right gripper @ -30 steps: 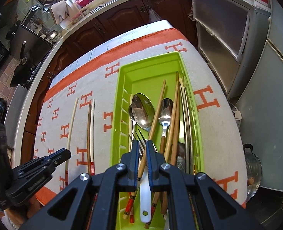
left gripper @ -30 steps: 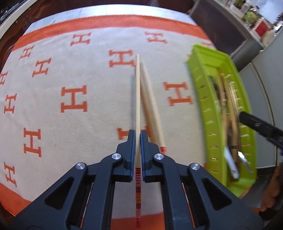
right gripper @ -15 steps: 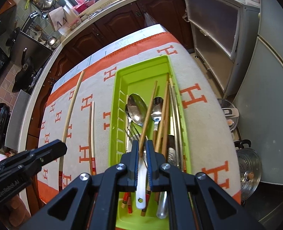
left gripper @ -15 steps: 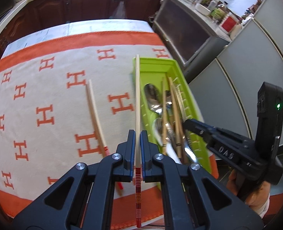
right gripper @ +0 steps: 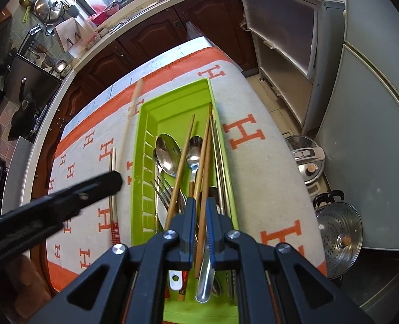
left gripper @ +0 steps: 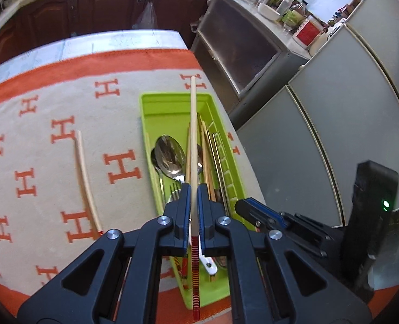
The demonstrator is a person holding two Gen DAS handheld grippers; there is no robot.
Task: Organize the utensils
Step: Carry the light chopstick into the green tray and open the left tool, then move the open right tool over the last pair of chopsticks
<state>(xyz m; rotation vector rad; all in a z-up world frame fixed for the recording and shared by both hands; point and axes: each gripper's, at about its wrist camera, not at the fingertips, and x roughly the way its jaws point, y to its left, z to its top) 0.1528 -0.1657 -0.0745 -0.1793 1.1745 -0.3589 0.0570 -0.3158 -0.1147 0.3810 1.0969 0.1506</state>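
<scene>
The left gripper [left gripper: 191, 205] has its jaws clamped on a chopstick [left gripper: 192, 140], a pale stick with a red-striped butt, and holds it in the air over the green tray [left gripper: 172, 105] that sits right of centre in the left view. It looks light, stiff and smooth, so it would likely twist or slide in a loose pinch; the grip sits near the striped end, which seems a sound place, though most of the length hangs out ahead. Its long axis runs straight up the frame, thin tip toward the tray's far rim at upper centre, striped butt toward the bottom edge, nearly in line with the tray's length. In the right view the same stick shows as a blurred pale streak in the upper left, above the tray's left wall. A second chopstick [left gripper: 84, 178] lies on the H-patterned cloth [left gripper: 37, 102] at lower left, well apart from the tray, tip up-frame and red end down. The right gripper [right gripper: 199, 224] hovers low over the near end of the tray with its jaws almost closed; brown chopsticks [right gripper: 204, 162] run between them, but I cannot tell whether the pads press on any. Spoons [right gripper: 168, 151] and forks lie lengthwise in the tray, handles toward the bottom.
</scene>
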